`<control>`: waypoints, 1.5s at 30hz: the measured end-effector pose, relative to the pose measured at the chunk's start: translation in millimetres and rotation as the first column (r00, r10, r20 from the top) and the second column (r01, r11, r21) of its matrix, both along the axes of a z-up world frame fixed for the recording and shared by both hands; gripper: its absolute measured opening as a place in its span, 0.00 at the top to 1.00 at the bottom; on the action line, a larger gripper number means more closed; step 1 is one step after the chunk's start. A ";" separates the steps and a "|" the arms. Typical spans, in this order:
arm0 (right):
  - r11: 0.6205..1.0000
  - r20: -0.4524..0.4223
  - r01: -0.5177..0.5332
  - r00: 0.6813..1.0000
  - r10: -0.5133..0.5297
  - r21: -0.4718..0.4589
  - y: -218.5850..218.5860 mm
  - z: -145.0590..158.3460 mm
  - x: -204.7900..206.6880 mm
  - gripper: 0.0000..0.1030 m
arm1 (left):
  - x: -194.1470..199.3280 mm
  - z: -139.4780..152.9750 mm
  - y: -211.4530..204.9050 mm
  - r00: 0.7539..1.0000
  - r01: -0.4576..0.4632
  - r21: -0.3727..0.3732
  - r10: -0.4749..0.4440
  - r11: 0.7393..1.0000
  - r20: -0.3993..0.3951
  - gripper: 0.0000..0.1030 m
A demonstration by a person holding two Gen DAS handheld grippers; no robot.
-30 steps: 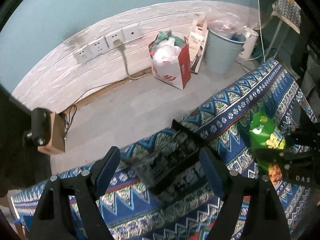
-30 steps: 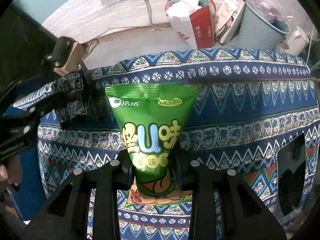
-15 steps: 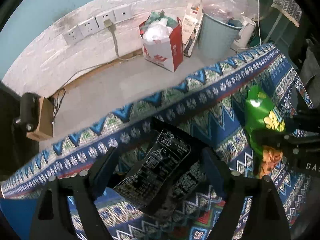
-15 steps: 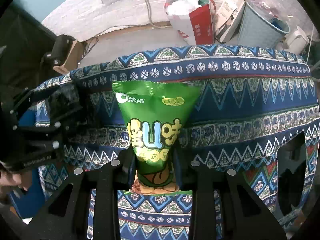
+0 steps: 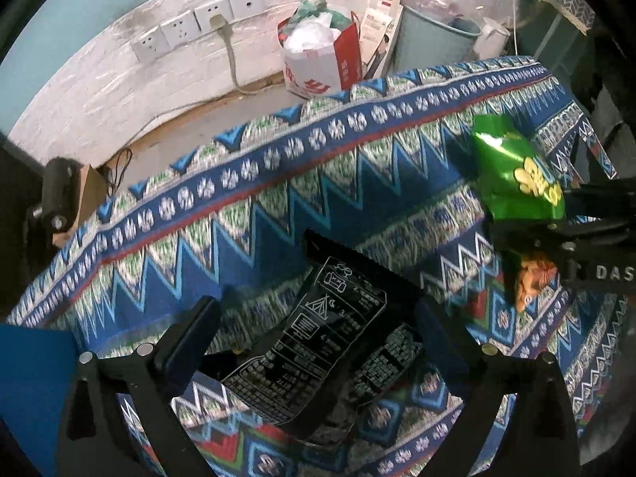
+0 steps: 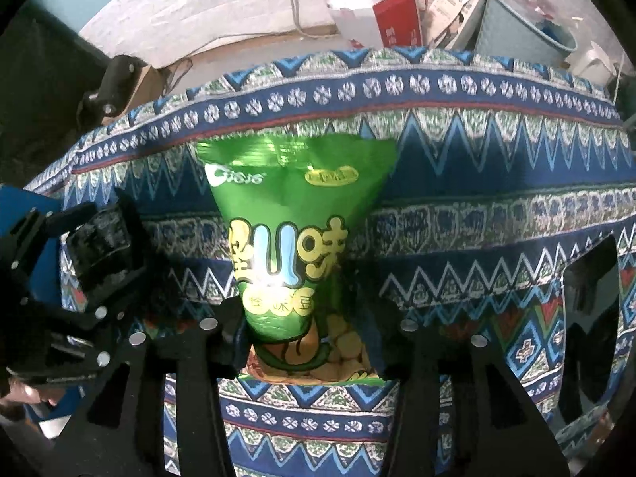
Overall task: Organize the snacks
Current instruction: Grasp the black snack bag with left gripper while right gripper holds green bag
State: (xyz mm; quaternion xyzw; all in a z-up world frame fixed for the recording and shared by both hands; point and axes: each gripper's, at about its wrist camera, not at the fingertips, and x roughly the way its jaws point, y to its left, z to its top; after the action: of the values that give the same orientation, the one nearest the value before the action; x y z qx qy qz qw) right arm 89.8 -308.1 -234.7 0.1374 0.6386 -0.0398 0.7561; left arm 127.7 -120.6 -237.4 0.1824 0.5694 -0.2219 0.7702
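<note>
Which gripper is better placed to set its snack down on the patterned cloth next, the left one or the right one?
Probably the left. Its black printed snack packet already hangs low over the blue patterned cloth, between widely spread fingers. The right gripper clamps the green snack bag upright.

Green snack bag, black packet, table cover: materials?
Green snack bag: looks like glossy plastic or foil film; bright glare and creases where the right gripper pinches it.
Black packet: likely plastic film, less shiny, printed white text, crinkled; lies between the open left gripper fingers.
Table cover: seemingly woven fabric, matte, patterned, draping softly over the edge.
</note>
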 end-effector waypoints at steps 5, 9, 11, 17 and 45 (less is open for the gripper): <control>0.997 0.006 -0.050 0.999 0.050 -0.055 12.3 -2.4 -2.6 0.54 | -10.6 3.7 9.9 1.000 -0.020 0.004 0.020 1.000 -0.008 0.04; 0.989 0.028 -0.095 0.995 0.098 -0.111 27.7 0.4 -7.7 0.68 | -17.9 10.7 18.5 0.999 -0.037 0.000 0.037 0.999 0.002 0.04; 0.986 0.039 -0.109 0.993 0.114 -0.126 36.2 4.2 -11.7 0.71 | -21.4 15.5 24.3 0.999 -0.045 -0.004 0.045 0.999 0.011 0.04; 0.989 0.051 -0.106 0.992 0.112 -0.108 38.4 18.4 -23.9 0.71 | -30.7 24.4 35.0 0.999 -0.033 -0.026 0.033 0.999 0.004 0.04; 0.992 0.058 -0.072 0.995 0.078 -0.099 22.0 35.2 -61.8 0.71 | -47.0 -8.8 -9.9 0.980 0.182 0.080 -0.188 0.980 0.068 0.40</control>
State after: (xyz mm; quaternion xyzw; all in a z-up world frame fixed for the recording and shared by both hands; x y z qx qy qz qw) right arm 27.9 -286.2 -199.5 0.0777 0.6170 -0.0377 0.7822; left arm 80.7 -130.5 -246.2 0.2710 0.5285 -0.2645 0.7598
